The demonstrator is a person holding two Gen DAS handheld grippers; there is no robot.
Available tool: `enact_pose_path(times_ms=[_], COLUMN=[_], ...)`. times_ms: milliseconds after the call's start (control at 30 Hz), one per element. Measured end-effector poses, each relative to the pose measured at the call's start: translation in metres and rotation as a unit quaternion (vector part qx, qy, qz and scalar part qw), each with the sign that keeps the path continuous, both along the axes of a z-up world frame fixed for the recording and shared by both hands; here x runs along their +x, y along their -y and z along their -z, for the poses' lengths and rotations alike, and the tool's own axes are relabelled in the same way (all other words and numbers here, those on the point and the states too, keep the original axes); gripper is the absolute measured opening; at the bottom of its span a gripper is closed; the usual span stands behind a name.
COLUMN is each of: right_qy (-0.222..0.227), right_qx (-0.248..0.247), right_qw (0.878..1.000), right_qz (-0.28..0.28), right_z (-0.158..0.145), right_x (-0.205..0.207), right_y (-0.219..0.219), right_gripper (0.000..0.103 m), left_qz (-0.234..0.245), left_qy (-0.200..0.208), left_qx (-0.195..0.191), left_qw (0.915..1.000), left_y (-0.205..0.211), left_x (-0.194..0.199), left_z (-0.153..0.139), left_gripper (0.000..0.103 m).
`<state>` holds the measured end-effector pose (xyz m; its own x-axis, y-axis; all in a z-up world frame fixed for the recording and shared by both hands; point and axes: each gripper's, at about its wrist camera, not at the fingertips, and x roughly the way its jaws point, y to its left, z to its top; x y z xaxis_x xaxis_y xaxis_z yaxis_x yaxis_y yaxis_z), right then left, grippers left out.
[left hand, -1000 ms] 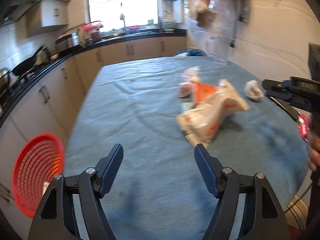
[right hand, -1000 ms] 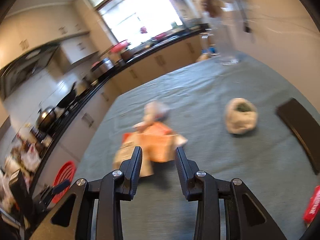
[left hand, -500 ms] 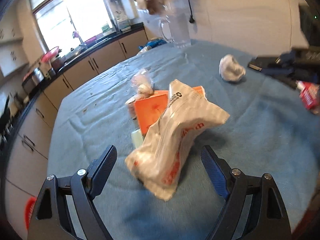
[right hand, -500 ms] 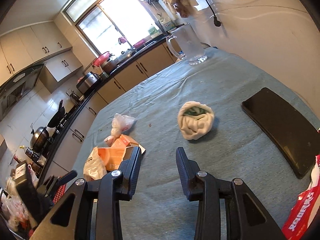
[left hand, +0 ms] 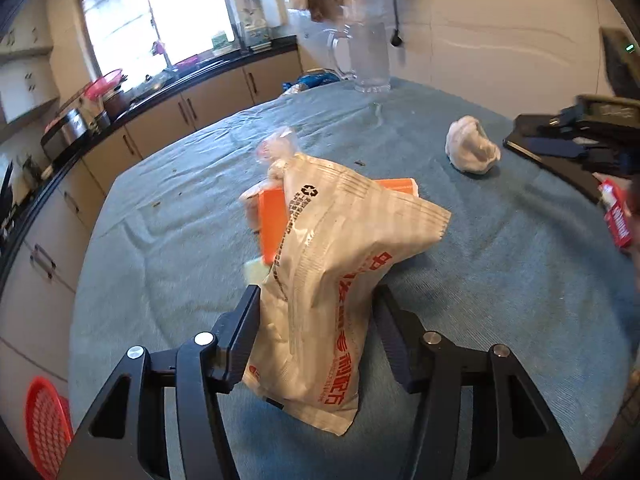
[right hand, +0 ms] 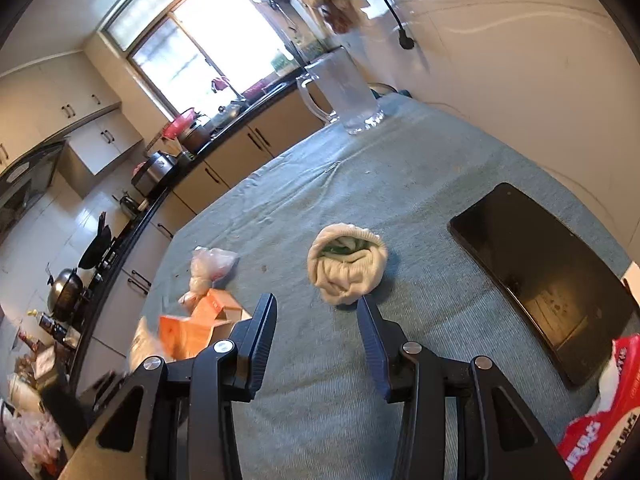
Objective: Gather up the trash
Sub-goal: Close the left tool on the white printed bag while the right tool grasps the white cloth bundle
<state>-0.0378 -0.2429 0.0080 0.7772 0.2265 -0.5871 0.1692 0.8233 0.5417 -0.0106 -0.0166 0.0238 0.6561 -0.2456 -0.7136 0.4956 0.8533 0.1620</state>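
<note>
A beige snack bag with red print stands between the fingers of my left gripper. The jaws are closing, and both pads press its sides. Behind the bag lie an orange box and a small clear plastic bag. A crumpled white wad with green inside lies just beyond my right gripper. Its jaws are opening, with nothing between them. The wad also shows at the right of the left wrist view.
A teal cloth covers the table. A black tablet and a red packet lie at the right. A glass pitcher stands at the far edge. A red basket sits on the floor at the left, by the kitchen cabinets.
My left gripper came forward over the table to the snack bag and its jaws narrowed onto it. My right gripper swung from the orange box toward the white wad, jaws slightly wider.
</note>
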Motion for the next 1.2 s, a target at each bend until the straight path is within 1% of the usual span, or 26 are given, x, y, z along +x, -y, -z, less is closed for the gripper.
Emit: enact_pose_path(times_ms=[100,167,200,233,267,300,467,500,567,600,633,700,800,867,967,1033,1100,1200], right_qy=[-0.015,-0.029,-0.032,-0.032,-0.035,-0.037,-0.051,-0.059,-0.068,-0.068,-0.064,-0.053,-0.033,-0.015,0.025,0.060,0.089,0.112], right_qx=[-0.014,-0.028,-0.031,-0.032,-0.037,-0.043,-0.082,-0.089,-0.096,-0.095,-0.103,-0.130,-0.131,-0.137,-0.146,-0.148,-0.154,-0.133], right_qw=[1.000,0.999,0.999,0.999,0.999,0.998,0.995,0.994,0.993,0.993,0.993,0.990,0.991,0.990,0.989,0.987,0.983,0.983], right_qz=[0.004,0.010,0.011,0.012,0.015,0.019,0.015,0.014,0.011,0.005,0.005,0.002,-0.008,-0.013,-0.024,-0.035,-0.043,-0.057], right_z=[0.001,0.005,0.007,0.009,0.011,0.012,0.020,0.024,0.030,0.031,0.031,0.027,0.023,0.017,0.005,-0.005,-0.014,-0.020], right_x=[0.017,0.027,0.031,0.034,0.037,0.039,0.051,0.053,0.056,0.057,0.056,0.053,0.047,0.043,0.034,0.024,0.011,-0.004], right_y=[0.000,-0.001,-0.001,-0.002,-0.003,-0.004,-0.014,-0.015,-0.015,-0.016,-0.017,-0.023,-0.027,-0.030,-0.040,-0.047,-0.056,-0.071], right_gripper=[0.045,0.049,0.055,0.064,0.070,0.079,0.080,0.079,0.063,0.051,0.051,0.043,0.037,0.036,0.036,0.036,0.036,0.036], left_qz=[-0.012,-0.022,-0.026,-0.034,-0.041,-0.048,-0.060,-0.060,-0.060,-0.059,-0.058,-0.058,-0.059,-0.062,-0.071,-0.076,-0.083,-0.092], left_qy=[-0.002,0.001,0.001,0.003,0.003,0.001,-0.016,-0.020,-0.033,-0.037,-0.042,-0.046,-0.043,-0.039,-0.031,-0.024,-0.012,0.007], left_qx=[-0.039,-0.058,-0.065,-0.075,-0.079,-0.084,-0.106,-0.109,-0.119,-0.126,-0.129,-0.129,-0.131,-0.134,-0.141,-0.145,-0.143,-0.136], left_qw=[0.9991,0.9981,0.9976,0.9966,0.9960,0.9953,0.9924,0.9920,0.9905,0.9896,0.9890,0.9888,0.9887,0.9883,0.9870,0.9862,0.9862,0.9864], left_y=[-0.022,-0.035,-0.041,-0.049,-0.055,-0.061,-0.075,-0.076,-0.078,-0.079,-0.080,-0.080,-0.080,-0.080,-0.082,-0.084,-0.085,-0.085], left_x=[-0.016,-0.025,-0.028,-0.033,-0.036,-0.038,-0.036,-0.035,-0.031,-0.030,-0.029,-0.027,-0.028,-0.029,-0.031,-0.034,-0.039,-0.046], left_z=[-0.011,-0.016,-0.018,-0.020,-0.019,-0.018,-0.009,-0.007,-0.005,-0.005,-0.004,-0.003,-0.004,-0.005,-0.008,-0.012,-0.015,-0.020], left_gripper=[0.056,0.056,0.056,0.056,0.056,0.056,0.056,0.056,0.056,0.056,0.056,0.056,0.056,0.056,0.056,0.056,0.056,0.056])
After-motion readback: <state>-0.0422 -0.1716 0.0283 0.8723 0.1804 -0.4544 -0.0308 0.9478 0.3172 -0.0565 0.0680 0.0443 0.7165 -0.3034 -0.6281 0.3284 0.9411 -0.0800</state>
